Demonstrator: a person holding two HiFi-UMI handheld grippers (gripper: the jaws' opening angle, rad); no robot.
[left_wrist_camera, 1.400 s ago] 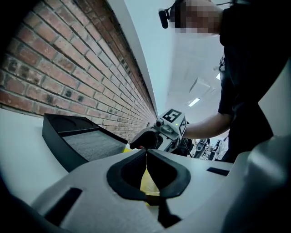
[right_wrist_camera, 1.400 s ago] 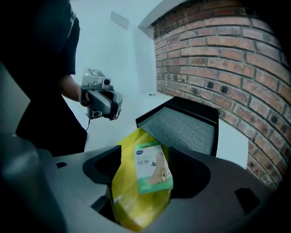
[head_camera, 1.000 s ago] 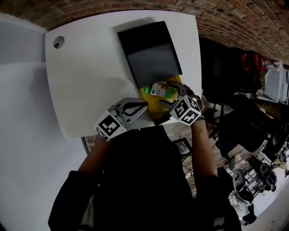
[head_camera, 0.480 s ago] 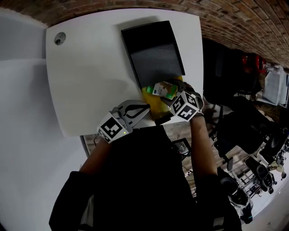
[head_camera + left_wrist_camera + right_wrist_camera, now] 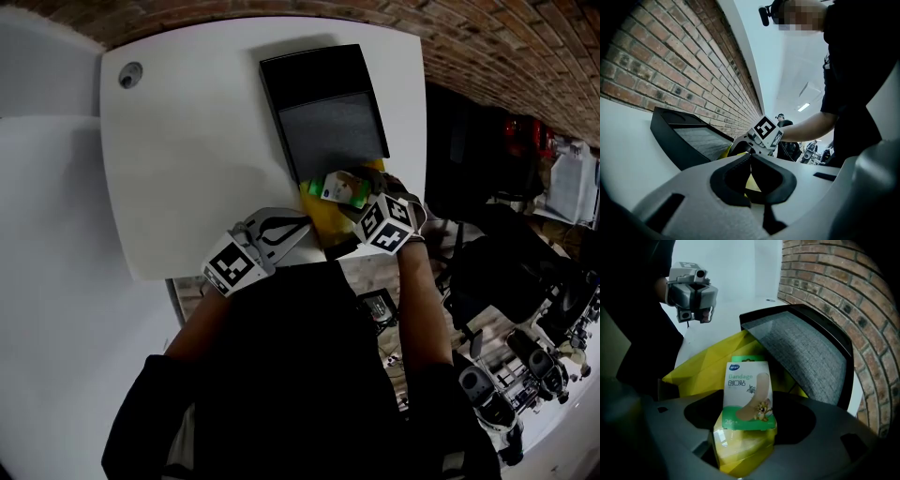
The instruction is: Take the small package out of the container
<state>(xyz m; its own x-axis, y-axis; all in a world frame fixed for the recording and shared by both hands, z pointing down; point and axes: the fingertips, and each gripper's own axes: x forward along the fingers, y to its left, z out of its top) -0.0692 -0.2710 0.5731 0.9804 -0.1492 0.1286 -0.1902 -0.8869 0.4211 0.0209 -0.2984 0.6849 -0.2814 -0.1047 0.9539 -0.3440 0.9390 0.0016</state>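
Right gripper: jaws clamped on the lower end of the small package.
Package position: upright, raised just above the yellow container, at the near right edge of the desk.
Left gripper: jaws together, empty, left of the container.
Risk: the hold is low on a slick wrapper, so the pack may slip back in or fall off the desk edge.

Table: white, rounded corners — a round cable port near its far left corner.
Black tray: on the table's far right side, grey mat inside.
Brick wall: just behind the table.
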